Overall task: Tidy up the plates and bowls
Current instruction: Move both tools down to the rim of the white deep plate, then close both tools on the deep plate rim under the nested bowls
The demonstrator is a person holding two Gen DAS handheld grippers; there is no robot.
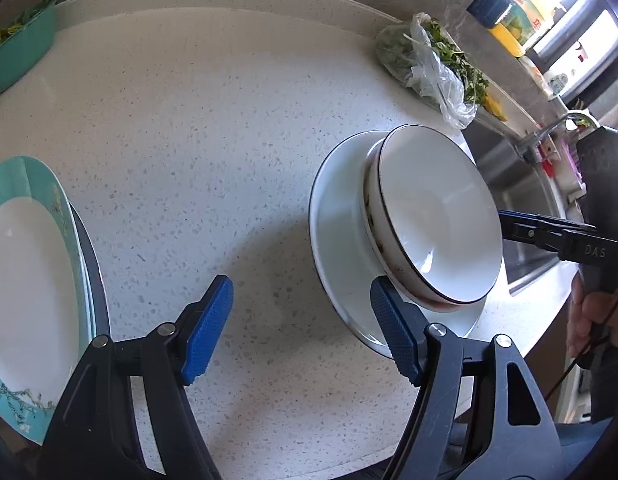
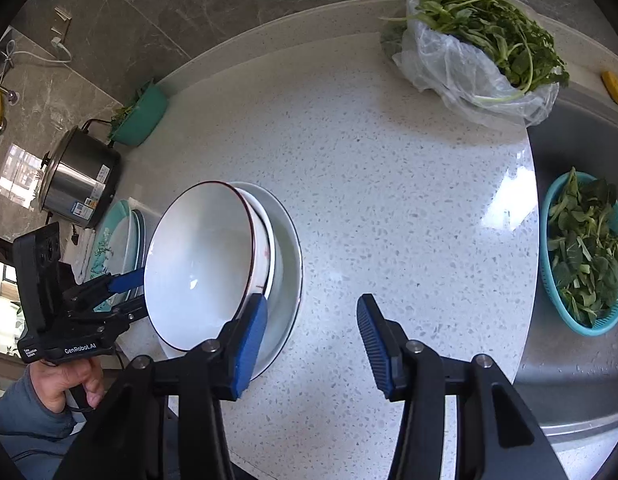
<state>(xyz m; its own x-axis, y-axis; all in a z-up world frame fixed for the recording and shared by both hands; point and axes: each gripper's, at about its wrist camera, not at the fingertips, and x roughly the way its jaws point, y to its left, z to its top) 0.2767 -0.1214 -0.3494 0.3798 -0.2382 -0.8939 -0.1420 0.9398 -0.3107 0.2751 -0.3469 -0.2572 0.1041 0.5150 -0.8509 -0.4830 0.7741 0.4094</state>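
Observation:
Two nested white bowls (image 1: 437,216) (image 2: 197,264) sit on a white dark-rimmed plate (image 1: 337,224) (image 2: 287,276) on the speckled counter. The upper bowl has a thin dark rim. A stack of teal-rimmed plates (image 1: 33,264) (image 2: 119,240) lies to the left. My left gripper (image 1: 299,282) (image 2: 127,294) is open over bare counter, its right finger overlapping the white plate's near rim. My right gripper (image 2: 312,300) (image 1: 509,226) is open beside the bowls, nothing between its pads. Its left finger stands in front of the bowl's edge.
A plastic bag of greens (image 2: 481,40) (image 1: 433,68) lies at the back. A teal basket of leaves (image 2: 585,252) sits in the sink (image 2: 581,376) at right. A steel pot (image 2: 81,176) and a teal tub (image 1: 21,56) (image 2: 143,116) stand at the far left. A person's hand (image 2: 65,384) grips the left tool.

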